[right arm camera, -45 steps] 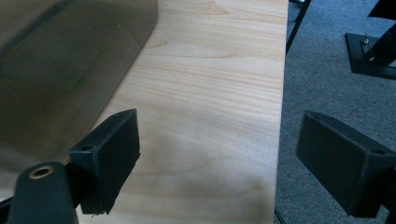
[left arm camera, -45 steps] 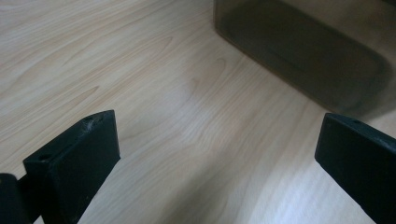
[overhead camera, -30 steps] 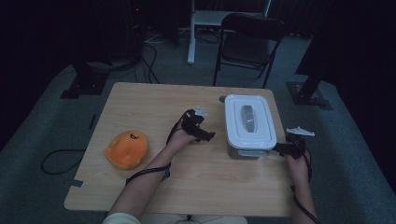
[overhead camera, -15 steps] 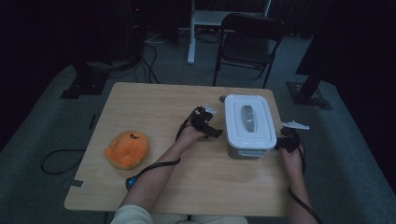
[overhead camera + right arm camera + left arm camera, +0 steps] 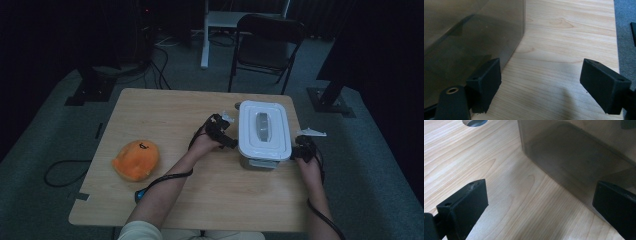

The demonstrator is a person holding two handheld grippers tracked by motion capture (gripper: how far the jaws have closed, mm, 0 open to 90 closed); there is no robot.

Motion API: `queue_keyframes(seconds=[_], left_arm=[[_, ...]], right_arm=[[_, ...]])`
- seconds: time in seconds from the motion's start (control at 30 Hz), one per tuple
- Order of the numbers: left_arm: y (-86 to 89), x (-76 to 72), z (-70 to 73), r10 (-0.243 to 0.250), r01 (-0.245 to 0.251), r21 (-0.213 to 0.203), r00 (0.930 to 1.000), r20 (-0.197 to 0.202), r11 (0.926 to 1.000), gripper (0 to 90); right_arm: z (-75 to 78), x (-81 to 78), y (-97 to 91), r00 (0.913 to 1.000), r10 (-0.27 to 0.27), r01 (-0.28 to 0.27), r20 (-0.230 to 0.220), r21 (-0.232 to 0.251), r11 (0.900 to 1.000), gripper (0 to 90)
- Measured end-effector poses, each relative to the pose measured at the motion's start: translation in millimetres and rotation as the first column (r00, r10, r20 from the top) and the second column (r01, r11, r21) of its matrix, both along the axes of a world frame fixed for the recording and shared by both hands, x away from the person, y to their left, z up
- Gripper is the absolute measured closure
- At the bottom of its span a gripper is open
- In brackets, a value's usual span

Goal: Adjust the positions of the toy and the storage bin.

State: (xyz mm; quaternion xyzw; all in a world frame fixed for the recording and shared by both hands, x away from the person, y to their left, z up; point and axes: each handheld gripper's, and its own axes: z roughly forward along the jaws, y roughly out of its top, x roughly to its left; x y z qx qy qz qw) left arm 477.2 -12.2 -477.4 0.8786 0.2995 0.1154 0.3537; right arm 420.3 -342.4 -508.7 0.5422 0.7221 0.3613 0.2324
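A box with a white lid [image 5: 264,129] and smoky clear walls [image 5: 574,157] stands on the right half of the wooden table [image 5: 165,115]. My left gripper [image 5: 229,132] sits at the box's left side, open. Bare wood lies between its jaws [image 5: 541,205], and one jaw stands in front of the wall. My right gripper [image 5: 299,150] is at the box's right side, near the front corner. Its jaws [image 5: 541,82] have just been closing a little but still stand wide, with just wood between them. The box wall [image 5: 461,37] runs beside one jaw.
An orange plush toy [image 5: 136,159] lies near the table's front left. A round hole [image 5: 475,122] is cut in the tabletop behind the box. The table's right edge [image 5: 616,37] is close to my right gripper. A folding chair [image 5: 267,35] stands beyond the table.
My right gripper has moved left, in toward the box's right side. My left gripper has edged right, closer to the box's left side. The box and the plush toy have not moved.
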Motion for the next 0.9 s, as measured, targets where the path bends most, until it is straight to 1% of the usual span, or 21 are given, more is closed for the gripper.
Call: queue_keyframes(seconds=[0.07,0.13,0.27,0.57,0.67,0.8,0.9], left_arm=[[3.6,-1.0,0.7,0.003,-0.003,0.006,1.0,0.0,1.0,0.6],[7.3,-2.3,0.7,0.007,-0.007,0.003,1.0,0.0,1.0,0.6],[19.3,-5.5,0.7,0.012,-0.012,0.002,0.9999,-0.003,0.9999,0.6],[48.6,-12.7,1.3,0.043,-0.043,0.011,0.999,-0.004,0.999,0.6],[56.6,-16.0,1.0,0.052,-0.052,0.007,0.9986,-0.004,0.9986,0.6],[68.5,-21.2,2.5,0.052,-0.052,0.022,0.9987,0.005,0.9984,0.6],[78.9,-23.5,3.1,0.052,-0.052,0.026,0.9986,-0.001,0.9983,0.6]], right_arm=[[0.4,0.5,3.1,1.0,0.007,-0.007,0.002,-0.001,1.0,19.5],[0.4,0.5,6.6,0.9999,0.012,-0.012,0.006,0.001,0.9999,20.0],[0.4,1.4,16.5,0.9995,0.03,-0.03,0.006,0.002,0.9995,20.1],[2.1,3.2,45.5,0.9969,0.078,-0.078,0.012,-0.016,0.9968,20.9],[2.0,3.4,53.2,0.9957,0.092,-0.092,0.012,-0.008,0.9957,21.1],[1.9,3.9,63.9,0.9936,0.113,-0.112,0.013,-0.006,0.9936,21.1],[1.4,3.5,72.9,0.9915,0.129,-0.129,0.016,-0.005,0.9916,21.1]])
